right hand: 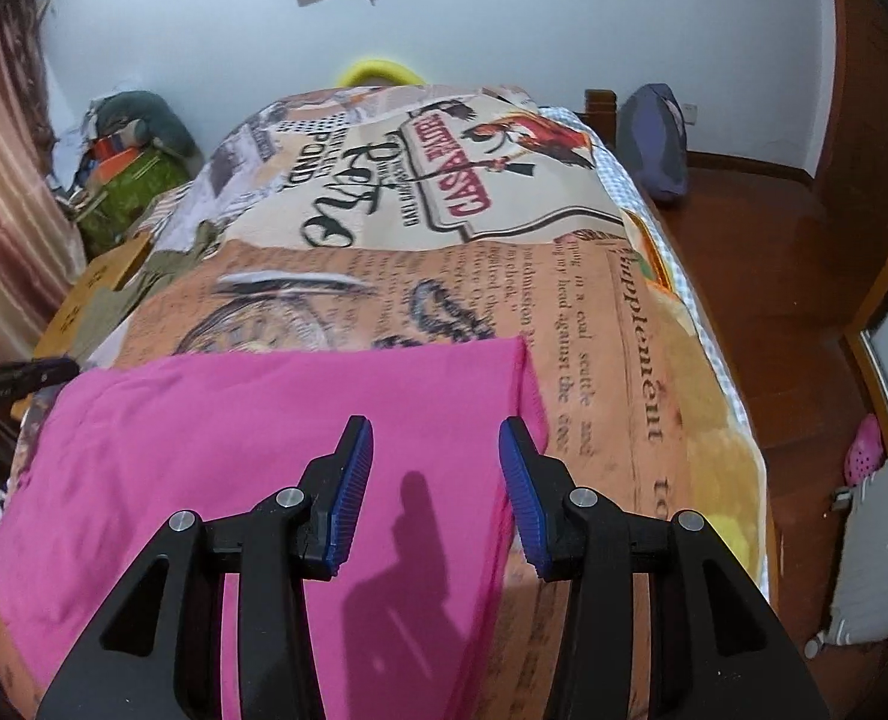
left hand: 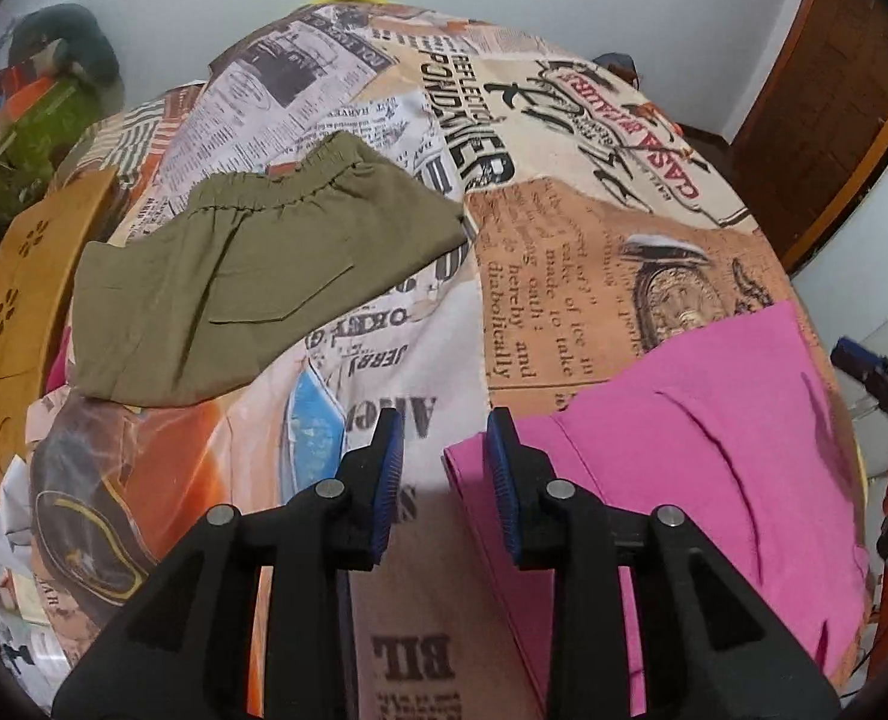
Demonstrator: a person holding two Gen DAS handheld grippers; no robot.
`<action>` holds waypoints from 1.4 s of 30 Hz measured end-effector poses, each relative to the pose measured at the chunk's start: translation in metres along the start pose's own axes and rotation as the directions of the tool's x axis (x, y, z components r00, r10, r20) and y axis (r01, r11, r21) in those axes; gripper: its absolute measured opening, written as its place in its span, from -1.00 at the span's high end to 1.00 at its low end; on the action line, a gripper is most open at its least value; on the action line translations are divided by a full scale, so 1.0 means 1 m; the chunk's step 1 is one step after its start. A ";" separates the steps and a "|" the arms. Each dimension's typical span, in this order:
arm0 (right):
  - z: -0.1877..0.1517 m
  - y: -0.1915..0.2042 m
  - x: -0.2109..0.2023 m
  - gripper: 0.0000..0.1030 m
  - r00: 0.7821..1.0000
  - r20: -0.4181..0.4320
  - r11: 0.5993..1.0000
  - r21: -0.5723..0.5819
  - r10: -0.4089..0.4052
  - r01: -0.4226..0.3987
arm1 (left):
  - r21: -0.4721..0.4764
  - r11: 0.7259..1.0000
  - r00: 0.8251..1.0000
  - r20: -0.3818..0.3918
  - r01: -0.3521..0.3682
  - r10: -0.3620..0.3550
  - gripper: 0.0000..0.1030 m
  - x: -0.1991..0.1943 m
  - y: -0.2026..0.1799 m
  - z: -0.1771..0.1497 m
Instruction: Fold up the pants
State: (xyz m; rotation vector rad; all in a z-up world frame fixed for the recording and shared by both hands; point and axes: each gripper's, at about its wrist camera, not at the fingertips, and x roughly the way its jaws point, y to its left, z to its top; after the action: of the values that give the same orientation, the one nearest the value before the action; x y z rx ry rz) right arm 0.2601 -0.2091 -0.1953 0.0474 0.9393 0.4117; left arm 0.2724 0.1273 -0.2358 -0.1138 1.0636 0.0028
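Pink pants (left hand: pixel 696 432) lie flat on a bed with a newspaper-print cover (left hand: pixel 564 276); they also show in the right wrist view (right hand: pixel 252 438). My left gripper (left hand: pixel 444 450) is open and empty, hovering over the pink pants' left edge. My right gripper (right hand: pixel 435 468) is open and empty, above the pants' right part near their far right corner. Folded olive-green pants (left hand: pixel 252 276) with an elastic waistband lie farther back on the left; a strip of them shows in the right wrist view (right hand: pixel 168 264).
A wooden stool (left hand: pixel 30 288) stands at the bed's left side. Clutter (right hand: pixel 132 162) is piled by the wall at far left. A dark bag (right hand: pixel 654 138) leans by the far right corner. Wooden floor (right hand: pixel 804 276) runs along the bed's right side.
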 end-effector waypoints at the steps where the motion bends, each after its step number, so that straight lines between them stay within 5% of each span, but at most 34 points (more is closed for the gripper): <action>1: 0.001 -0.002 0.002 0.22 1.000 -0.002 1.000 0.003 -0.003 0.003 | -0.001 1.000 1.000 -0.005 0.006 -0.006 0.43 0.003 0.000 -0.001; 15: 0.012 -0.027 0.037 0.20 1.000 -0.026 0.999 0.048 0.008 -0.007 | -0.027 1.000 1.000 -0.009 -0.006 0.006 0.23 0.007 -0.002 -0.016; 19: 0.017 -0.031 0.042 0.20 1.000 -0.016 0.998 0.063 0.015 -0.014 | -0.005 1.000 1.000 -0.025 0.015 -0.015 0.62 0.008 -0.009 -0.013; 21: 0.016 -0.029 0.046 0.20 0.999 -0.025 0.998 0.052 0.030 -0.028 | 0.019 1.000 1.000 -0.016 -0.013 0.014 0.65 0.008 -0.015 -0.013; 25: 0.013 -0.016 0.057 0.86 0.999 -0.051 0.999 -0.042 -0.002 0.000 | 0.065 0.996 0.998 0.013 -0.059 0.058 0.76 0.006 -0.023 -0.015; 34: 0.015 -0.010 0.062 0.94 0.996 -0.029 0.987 -0.135 -0.090 0.085 | 0.118 0.979 0.985 0.061 -0.166 0.159 0.80 -0.001 -0.024 -0.011; 42: 0.026 -0.004 0.040 0.80 0.996 -0.048 0.991 -0.110 -0.078 0.072 | 0.120 0.985 0.991 0.049 -0.127 0.121 0.68 -0.015 -0.024 -0.007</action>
State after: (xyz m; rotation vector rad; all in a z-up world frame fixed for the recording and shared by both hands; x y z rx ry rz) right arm 0.3022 -0.1949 -0.2115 -0.0976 0.9656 0.3948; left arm 0.2603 0.1034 -0.2238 0.0637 1.0256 0.0520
